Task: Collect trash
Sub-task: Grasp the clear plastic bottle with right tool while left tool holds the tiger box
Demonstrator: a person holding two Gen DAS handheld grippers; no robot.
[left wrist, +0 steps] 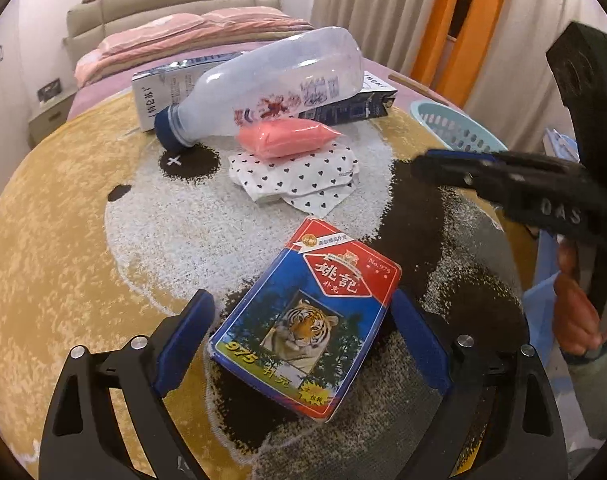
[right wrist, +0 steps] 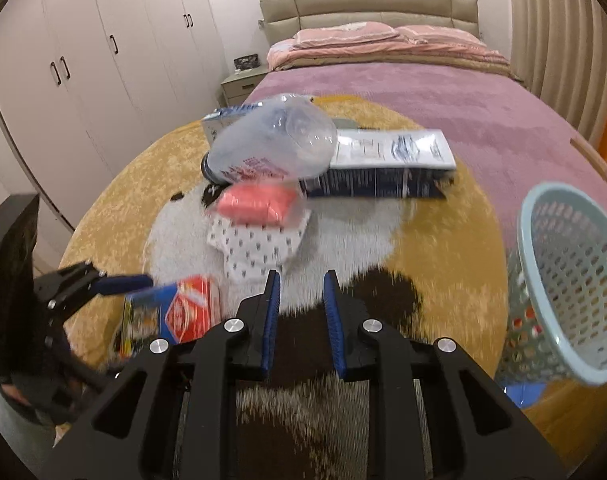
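A blue and red playing-card box point(left wrist: 307, 320) with a tiger picture lies on the round panda rug point(left wrist: 63, 240). My left gripper point(left wrist: 301, 300) is open and straddles it; the left pad stands clear of the box and the right pad is close against its edge. In the right wrist view the box point(right wrist: 171, 312) sits at lower left. My right gripper point(right wrist: 302, 300) hovers over the rug's dark patch, its jaws a narrow gap apart with nothing between them. Further back lie a clear bottle point(left wrist: 271, 84) with a blue cap, a pink packet point(left wrist: 287, 136), a heart-print wrapper point(left wrist: 299, 180) and a carton point(left wrist: 163, 88).
A pale blue perforated basket point(right wrist: 571, 280) stands at the right edge of the rug, also seen as basket point(left wrist: 455, 128). The rug rests on a purple bedspread point(right wrist: 463, 100). Wardrobe doors point(right wrist: 83, 60) and a nightstand point(right wrist: 239, 84) are to the left. A hand point(left wrist: 575, 312) holds the right gripper.
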